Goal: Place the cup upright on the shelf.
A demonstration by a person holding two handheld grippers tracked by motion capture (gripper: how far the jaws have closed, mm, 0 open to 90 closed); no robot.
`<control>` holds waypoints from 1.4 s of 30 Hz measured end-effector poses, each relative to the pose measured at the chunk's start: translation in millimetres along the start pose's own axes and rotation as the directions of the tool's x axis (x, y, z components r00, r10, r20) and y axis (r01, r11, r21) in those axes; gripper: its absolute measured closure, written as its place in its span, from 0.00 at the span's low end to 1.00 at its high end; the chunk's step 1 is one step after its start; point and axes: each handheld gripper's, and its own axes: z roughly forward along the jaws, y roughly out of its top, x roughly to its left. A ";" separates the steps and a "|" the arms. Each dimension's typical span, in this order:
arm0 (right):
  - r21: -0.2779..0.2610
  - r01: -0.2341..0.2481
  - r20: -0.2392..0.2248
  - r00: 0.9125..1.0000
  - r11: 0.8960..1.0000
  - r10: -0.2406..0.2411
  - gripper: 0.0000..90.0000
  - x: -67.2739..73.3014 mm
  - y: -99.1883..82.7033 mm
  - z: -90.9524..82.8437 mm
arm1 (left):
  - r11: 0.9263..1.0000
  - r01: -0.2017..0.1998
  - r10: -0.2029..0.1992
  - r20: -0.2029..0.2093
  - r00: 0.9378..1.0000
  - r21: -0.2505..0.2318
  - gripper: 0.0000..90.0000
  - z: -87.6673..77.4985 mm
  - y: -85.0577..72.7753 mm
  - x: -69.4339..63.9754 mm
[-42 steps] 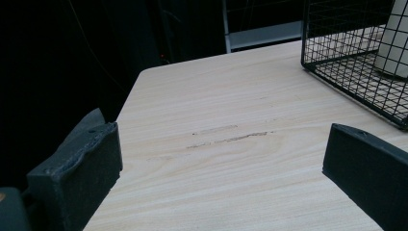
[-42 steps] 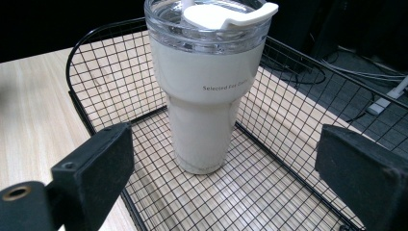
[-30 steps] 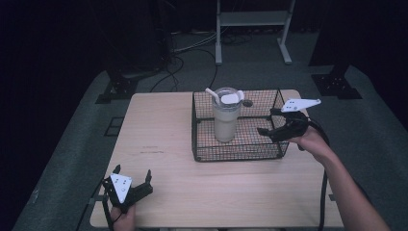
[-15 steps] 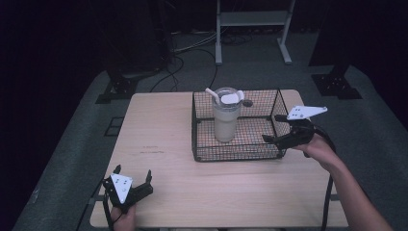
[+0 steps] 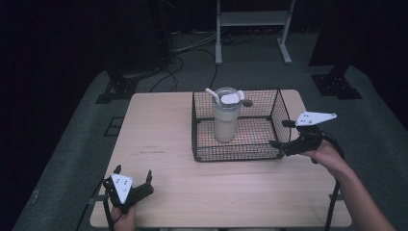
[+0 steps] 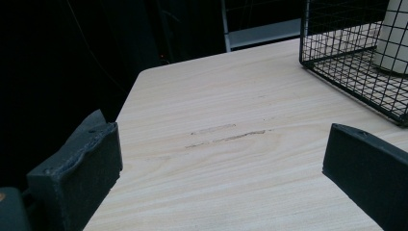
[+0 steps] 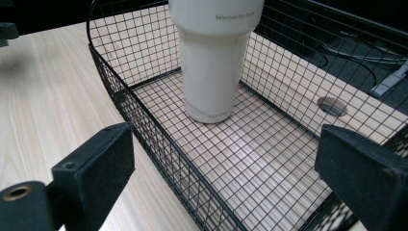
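Observation:
A black wire basket [image 5: 235, 155] stands on the right half of the wooden table [image 5: 159, 125]. Inside it stands a cream tumbler [image 5: 226, 121], upright, with a clear lid and a white straw. My right gripper [image 5: 278, 134] is open at the basket's right end, just outside the wire. In the right gripper view its jaws [image 7: 226, 163] spread across the basket's [image 7: 144, 120] near end, with the tumbler [image 7: 214, 62] ahead and nothing between them. My left gripper [image 5: 133, 172] rests open at the table's front left corner, far from the basket [image 6: 346, 72].
A round cable hole [image 7: 332, 107] lies in the table behind the basket. Cables and a metal stand [image 5: 252, 29] are on the dark floor beyond the table. Bare wood stretches between the left gripper and the basket.
My right gripper has drifted a little to the right and toward the person, along the basket's right end. The left gripper, basket and tumbler have stayed put.

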 end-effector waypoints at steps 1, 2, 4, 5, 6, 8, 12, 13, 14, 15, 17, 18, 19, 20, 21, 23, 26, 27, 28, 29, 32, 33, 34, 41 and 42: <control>0.000 -0.002 0.000 1.000 1.000 0.002 0.07 0.1 -1.5 -1.1 | 1.000 -0.001 0.001 0.000 1.000 0.001 0.00 -0.1 0.0 -0.1; 0.001 -0.003 0.000 1.000 1.000 0.003 0.07 0.2 -3.0 -2.0 | 1.000 -0.002 0.002 0.001 1.000 0.002 0.00 -0.1 0.0 -0.2; 0.003 -0.008 0.001 1.000 1.000 0.008 0.07 0.1 -6.2 -3.7 | 1.000 -0.003 0.003 0.001 1.000 0.003 0.00 -0.1 0.0 -0.4; 0.002 -0.009 0.001 1.000 1.000 0.009 0.06 0.0 -7.5 -4.1 | 1.000 -0.003 0.003 0.002 1.000 0.002 0.00 -0.1 0.1 -0.4; 0.003 -0.011 0.002 1.000 1.000 0.011 0.07 0.0 -9.6 -4.9 | 1.000 -0.003 0.003 0.001 1.000 0.001 0.00 -0.1 0.1 -0.5; 0.007 -0.016 0.002 1.000 1.000 0.016 0.07 0.0 -13.3 -6.4 | 1.000 -0.003 0.003 0.001 1.000 0.001 0.00 -0.2 0.0 -0.5; 0.005 -0.022 -0.003 1.000 1.000 0.022 0.08 0.6 -20.1 -9.2 | 1.000 -0.003 0.003 0.001 1.000 0.001 0.00 -0.1 0.0 -0.9; 0.004 -0.023 -0.004 1.000 1.000 0.023 0.08 0.9 -21.1 -9.8 | 1.000 -0.005 0.005 0.001 1.000 0.002 0.00 0.0 0.0 -0.9; 0.003 -0.023 -0.002 1.000 1.000 0.023 0.08 1.2 -22.8 -10.7 | 1.000 -0.005 0.005 0.002 1.000 0.001 0.00 0.0 0.1 -1.0; 0.003 -0.024 -0.003 1.000 1.000 0.024 0.08 1.4 -23.8 -11.1 | 1.000 -0.006 0.006 0.002 1.000 0.001 0.00 0.1 0.0 -1.3; 0.004 -0.027 0.000 1.000 1.000 0.027 0.08 1.9 -26.7 -12.5 | 1.000 -0.006 0.006 0.002 1.000 0.001 0.00 0.0 0.0 -1.8; 0.007 -0.030 0.002 1.000 1.000 0.030 0.08 2.2 -27.4 -13.1 | 1.000 -0.008 0.008 0.002 1.000 0.002 0.00 -0.2 0.1 -1.8; 0.005 -0.029 0.004 1.000 1.000 0.029 0.08 2.5 -28.7 -14.3 | 1.000 -0.008 0.008 0.002 1.000 0.002 0.00 -0.3 0.1 -1.9; 0.000 -0.033 0.004 0.999 0.999 0.033 0.08 2.6 -29.8 -15.4 | 1.000 -0.009 0.009 0.003 1.000 0.001 0.00 -0.3 0.1 -1.9; 0.000 -0.036 0.004 0.999 0.999 0.036 0.08 2.7 -30.9 -16.4 | 1.000 -0.009 0.009 0.003 1.000 0.001 0.00 -0.3 0.2 -1.9; -0.002 -0.040 0.004 0.999 0.999 0.040 0.08 3.5 -33.5 -18.4 | 1.000 -0.008 0.008 0.003 1.000 0.004 0.00 -0.3 0.1 -2.0; -0.007 -0.045 0.003 0.999 0.999 0.045 0.08 4.3 -37.7 -21.3 | 1.000 -0.009 0.009 0.003 1.000 0.005 0.00 -0.3 0.1 -2.2; -0.008 -0.048 0.004 0.999 0.999 0.048 0.08 4.9 -39.9 -22.7 | 1.000 -0.011 0.011 0.004 1.000 0.004 0.00 -0.3 0.1 -2.3; -0.010 -0.048 0.002 0.999 0.999 0.048 0.08 5.1 -41.7 -23.6 | 1.000 -0.012 0.012 0.004 1.000 0.003 0.00 -0.4 0.1 -2.3; -0.010 -0.052 0.004 0.999 0.999 0.052 0.08 5.7 -44.0 -25.2 | 1.000 -0.012 0.012 0.003 1.000 0.003 0.00 -0.4 0.1 -2.3; -0.017 -0.054 0.000 0.999 0.998 0.054 0.08 6.9 -48.8 -28.3 | 1.000 -0.011 0.011 0.002 1.000 0.002 0.00 -0.5 0.0 -2.3; -0.018 -0.057 0.001 0.998 0.998 0.057 0.08 7.4 -51.2 -29.9 | 1.000 -0.011 0.011 0.003 1.000 0.003 0.00 -0.4 0.0 -2.3; -0.020 -0.057 0.000 0.998 0.998 0.057 0.08 7.6 -53.3 -31.0 | 1.000 -0.011 0.011 0.003 1.000 0.004 0.00 -0.4 0.0 -2.3; -0.021 -0.079 0.003 0.997 0.997 0.079 0.08 8.9 -67.8 -36.7 | 1.000 -0.012 0.012 0.004 1.000 0.003 0.00 0.0 0.2 -3.0; -0.020 -0.082 0.002 0.997 0.996 0.082 0.08 9.3 -70.1 -37.2 | 1.000 -0.013 0.013 0.004 1.000 0.004 0.00 -0.1 0.3 -3.1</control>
